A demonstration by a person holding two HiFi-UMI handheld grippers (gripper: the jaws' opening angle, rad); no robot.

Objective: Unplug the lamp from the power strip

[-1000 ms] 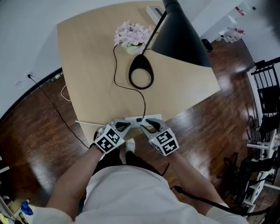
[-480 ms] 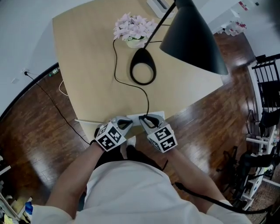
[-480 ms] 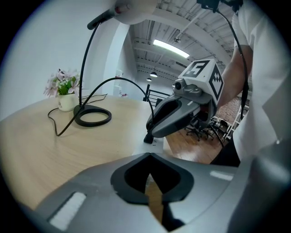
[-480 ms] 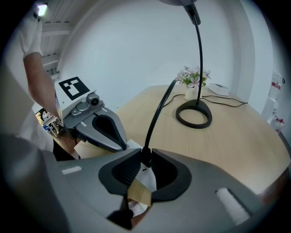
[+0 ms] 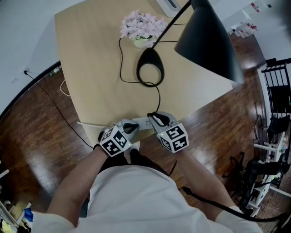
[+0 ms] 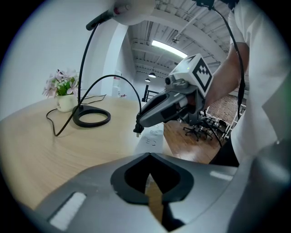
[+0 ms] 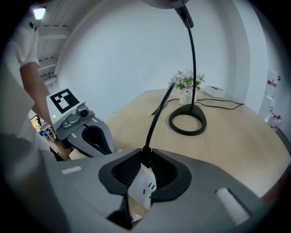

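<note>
The white power strip (image 5: 142, 122) lies at the near edge of the wooden table (image 5: 91, 68). My right gripper (image 5: 153, 118) is shut on the lamp's black plug (image 7: 146, 154). In the left gripper view the plug (image 6: 136, 131) hangs just above the strip (image 6: 152, 136), its prongs free of the sockets. The black cord (image 5: 158, 98) runs from the plug back to the lamp's ring base (image 5: 150, 73). At the strip's left end, my left gripper (image 5: 132, 127) is shut with nothing between its jaws.
The lamp's black shade (image 5: 210, 38) hangs over the table's right side. A pot of pink flowers (image 5: 142, 27) and a white box (image 5: 169, 4) stand at the far edge. A thin cable (image 5: 50, 102) trails over the floor at the left, and a black rack (image 5: 277, 91) stands at the right.
My right gripper has lifted and shifted slightly right with the plug, which has come out of the strip. The cord has followed. The left gripper stays at the strip's left end.
</note>
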